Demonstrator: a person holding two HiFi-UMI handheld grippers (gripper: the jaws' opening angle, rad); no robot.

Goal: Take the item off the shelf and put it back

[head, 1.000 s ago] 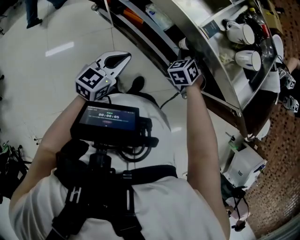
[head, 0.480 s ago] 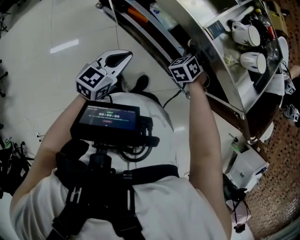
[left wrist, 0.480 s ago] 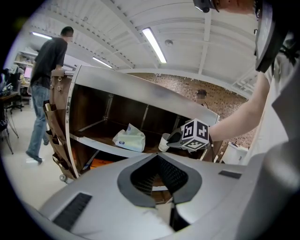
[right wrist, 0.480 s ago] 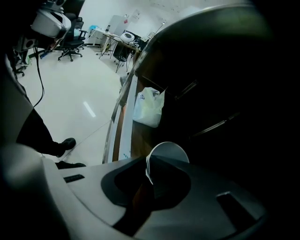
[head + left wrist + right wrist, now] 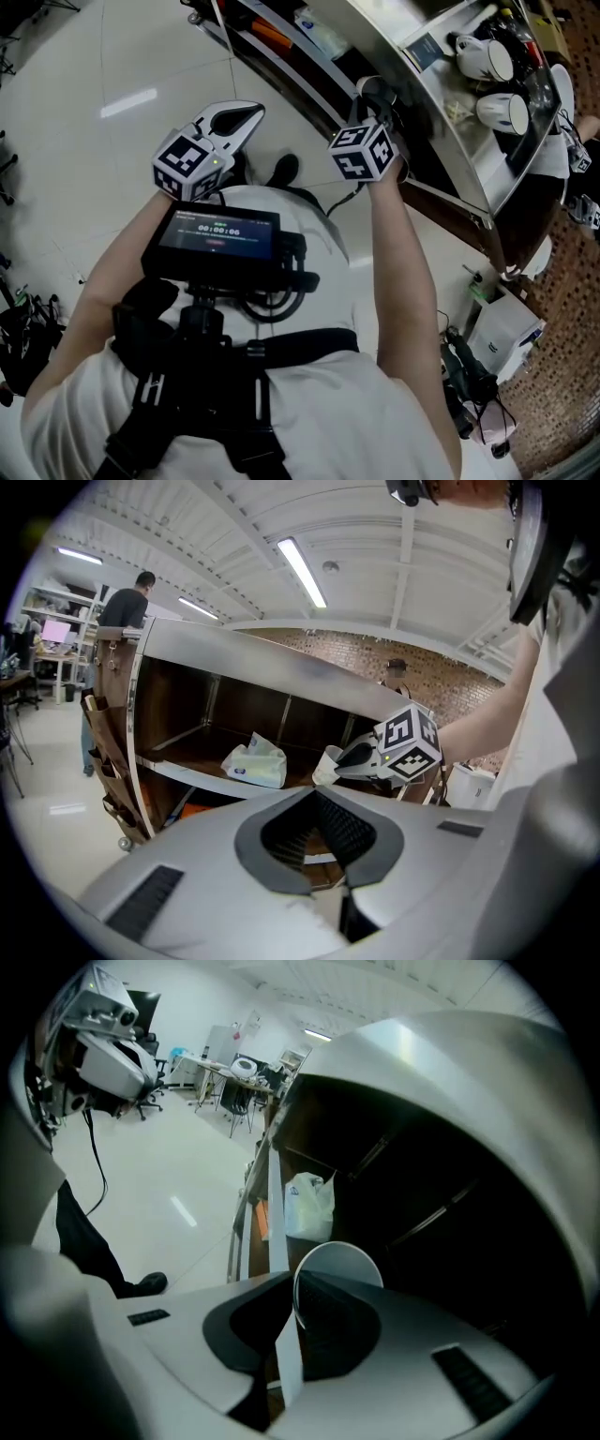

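While the left claw (image 5: 319, 841) hangs closed and empty, the right claw (image 5: 292, 1312) has just been closing and pinches the thin wall of a round white paper cup (image 5: 339, 1262), at the open front of the dark, steel-framed shelf (image 5: 262, 663).

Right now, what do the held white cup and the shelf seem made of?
The cup looks like matte white paper, perhaps plastic: its wall is very thin. The shelf has a gleaming metal top, probably steel; its dark inner boards seem wooden.
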